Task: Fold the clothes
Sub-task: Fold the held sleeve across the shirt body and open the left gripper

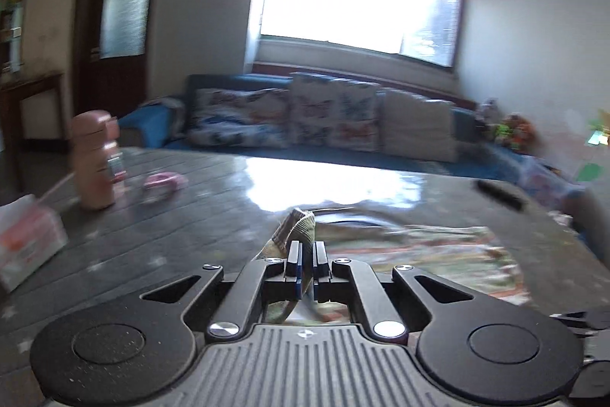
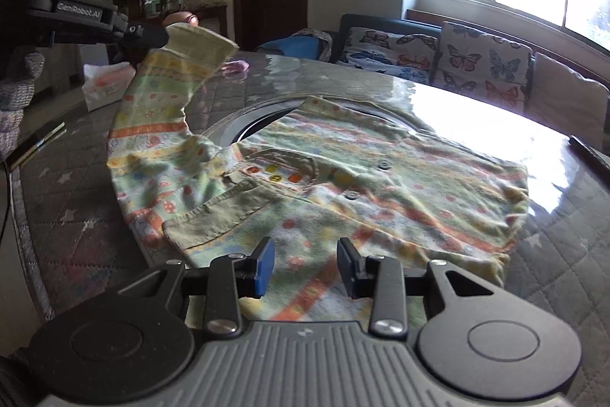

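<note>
The counter (image 2: 553, 254) carries the shirt (image 2: 343, 185), a small patterned one lying mostly flat across the middle, partly over the dark round inset (image 2: 244, 128) in the counter's centre, its hem towards the right edge and its collar towards me. My left claw (image 1: 305, 264) is pinched tight on the cuff of one sleeve (image 2: 171, 82), which hangs up off the cloth near the left edge; my right claw (image 2: 305, 266) stands wide with nothing in it, low over the near side of the shirt. To fold this well I judge I should carry the sleeve across the chest in a smooth arc, keep it taut so it does not twist, and lay it flat with the cuff inside the body's outline, using the free claw to pin the shoulder. Around it: a tissue pack (image 2: 106, 82) and a pink bottle (image 1: 95, 159) by the far left edge, a small pink thing (image 1: 164, 182) beyond, and a dark flat object (image 1: 499, 195) at the right edge; none lies in the sleeve's path.
</note>
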